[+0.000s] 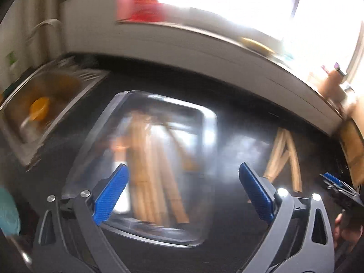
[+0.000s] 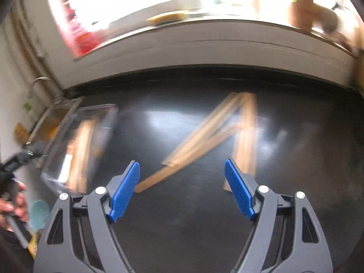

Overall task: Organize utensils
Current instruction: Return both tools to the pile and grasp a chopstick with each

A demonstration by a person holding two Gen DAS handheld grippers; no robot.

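Both views are motion-blurred. A clear plastic bin [image 1: 209,136] stands on the black counter and holds several wooden utensils [image 1: 150,173]. My left gripper [image 1: 182,191] is open and empty, hovering above the bin's near side. More wooden utensils [image 2: 204,134] lie loose on the counter, crossed in a pile; they also show in the left wrist view [image 1: 284,159]. My right gripper [image 2: 182,188] is open and empty, just short of their near ends. The bin [image 2: 107,113] is to its left.
A steel sink [image 1: 13,122] with an orange bowl [image 1: 39,108] lies left of the bin, with a tap [image 2: 37,84] behind. A white windowsill [image 2: 204,43] with clutter runs along the back. A teal object [image 2: 39,213] sits at the near left.
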